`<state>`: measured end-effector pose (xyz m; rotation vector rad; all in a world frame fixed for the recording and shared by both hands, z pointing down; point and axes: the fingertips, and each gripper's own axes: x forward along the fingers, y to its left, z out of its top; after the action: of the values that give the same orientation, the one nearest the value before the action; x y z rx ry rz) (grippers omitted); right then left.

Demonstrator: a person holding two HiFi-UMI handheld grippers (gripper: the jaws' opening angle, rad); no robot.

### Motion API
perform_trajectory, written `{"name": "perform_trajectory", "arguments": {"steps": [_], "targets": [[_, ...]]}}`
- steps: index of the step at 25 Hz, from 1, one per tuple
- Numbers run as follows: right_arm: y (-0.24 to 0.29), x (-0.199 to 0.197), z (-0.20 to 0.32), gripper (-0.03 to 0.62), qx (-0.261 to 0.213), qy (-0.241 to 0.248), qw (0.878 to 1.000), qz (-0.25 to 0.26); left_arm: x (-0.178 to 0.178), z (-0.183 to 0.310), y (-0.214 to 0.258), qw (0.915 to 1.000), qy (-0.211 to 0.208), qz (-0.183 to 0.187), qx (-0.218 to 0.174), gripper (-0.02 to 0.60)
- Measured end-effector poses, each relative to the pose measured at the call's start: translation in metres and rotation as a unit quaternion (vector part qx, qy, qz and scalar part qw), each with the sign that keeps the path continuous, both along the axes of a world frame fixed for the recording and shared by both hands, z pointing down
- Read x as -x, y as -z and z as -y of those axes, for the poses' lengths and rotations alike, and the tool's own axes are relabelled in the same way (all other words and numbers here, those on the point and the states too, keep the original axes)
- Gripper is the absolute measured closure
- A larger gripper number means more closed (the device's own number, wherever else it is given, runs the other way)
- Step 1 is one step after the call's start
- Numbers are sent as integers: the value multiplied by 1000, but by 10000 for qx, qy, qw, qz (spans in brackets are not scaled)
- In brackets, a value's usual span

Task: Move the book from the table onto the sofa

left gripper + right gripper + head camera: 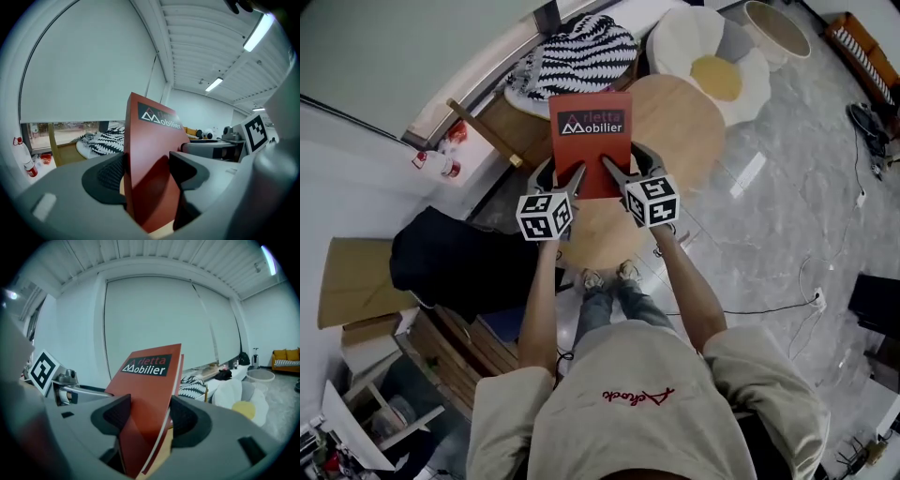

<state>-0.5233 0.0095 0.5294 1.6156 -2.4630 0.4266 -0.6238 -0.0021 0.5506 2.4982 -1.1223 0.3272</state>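
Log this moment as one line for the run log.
left gripper: shut on book | right gripper: shut on book | book: held over round table | placement: not yet done

A round wooden table (pixel 686 120) is pictured on a glossy pale stone floor (pixel 787 216). A flower-shaped cushion (pixel 712 66), white with a yellow centre, is set on the floor just beside the table, and a black cable (pixel 759 310) is trailed across the floor nearby.
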Motion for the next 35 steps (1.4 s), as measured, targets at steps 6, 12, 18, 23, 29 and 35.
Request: {"name": "perform_trajectory", "arguments": {"steps": [6,12,18,23,29,35], "targets": [[45,-2,3,342,-347,21,9994,-3,-2,4,45,9995,60,-53,-316,284],[90,-3,4,342,-696,74,9975,-47,-3,4,89,9979,148,-159,-607,284],[127,-2,4,342,-985,91,9951,-64,-2,4,126,9956,188,-231,-887,285],[142,-3,-3,342,-1162,114,9931,-87,-2,-3,140,9941,208,-248,-1032,285],[149,-5,-5,342,-1256,159,9919,-118,-5,-5,147,9935,256,-235,-1084,284],[159,-15,-5,342,-1329,241,9907,-153,-15,-6,155,9929,323,-282,-1113,285]]}}
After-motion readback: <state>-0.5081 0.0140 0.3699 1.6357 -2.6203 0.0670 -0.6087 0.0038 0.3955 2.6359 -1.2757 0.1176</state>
